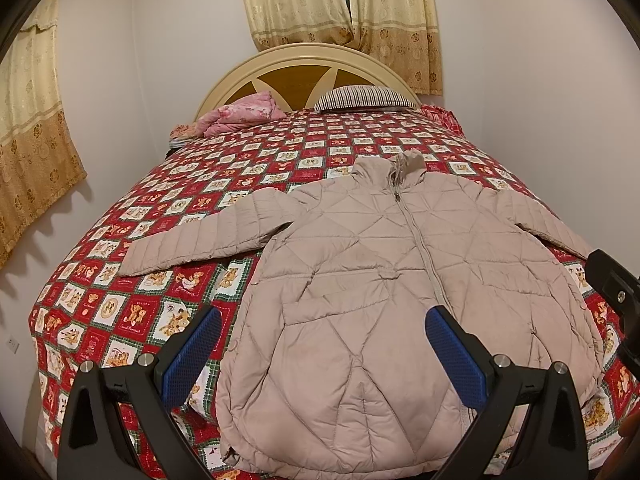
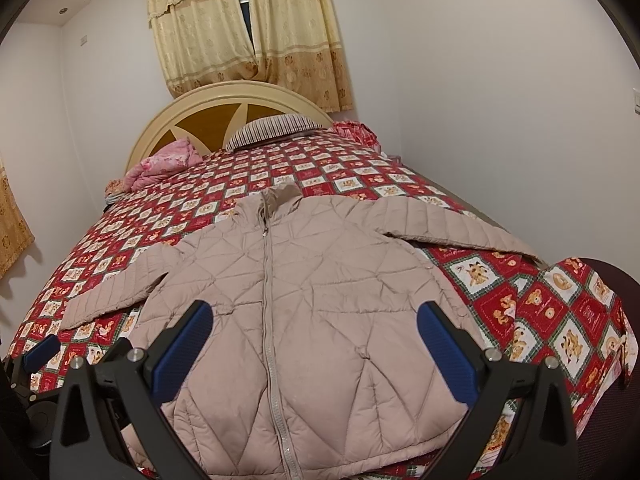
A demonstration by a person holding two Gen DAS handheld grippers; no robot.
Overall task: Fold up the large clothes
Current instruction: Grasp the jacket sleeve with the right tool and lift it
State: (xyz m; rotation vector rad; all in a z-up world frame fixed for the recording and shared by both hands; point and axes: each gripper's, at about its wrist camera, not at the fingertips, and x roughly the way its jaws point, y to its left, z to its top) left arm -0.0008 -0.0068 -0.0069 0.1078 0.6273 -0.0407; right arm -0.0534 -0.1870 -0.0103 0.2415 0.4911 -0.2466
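I see the wide bed covered in a red patchwork quilt with teddy-bear squares (image 1: 132, 312) filling both wrist views, and I take it as my landmark for everything else. At the far end of the bed stands the cream arched wooden headboard with brown inset panels (image 1: 304, 68), and above that hang the pale yellow flower-patterned curtains (image 1: 340, 4). Spread flat on the near half of the bed lies the beige quilted puffer jacket (image 1: 360, 300), front side up, its grey zipper closed to the collar, its collar pointing toward the headboard and its hem at the bed's near edge. Both sleeves stretch outward across the quilt, one toward each side of the bed. Against the headboard, on the bed's far right, rests the striped pillow (image 1: 364, 98), and on the bed's far left sits the crumpled pink floral blanket (image 1: 240, 114). My left gripper (image 1: 323, 354) hovers above the jacket's lower half, its black arms and blue ribbed pads (image 1: 192, 356) spread wide apart with nothing between them. My right gripper (image 2: 314, 350) hangs over the jacket's hem region too, straddling the zipper line in its view, jaws equally wide and holding nothing, its blue pads (image 2: 182, 352) clear of the fabric. I can see part of the left gripper at the lower left edge of the right wrist view, beside the bed's near corner.
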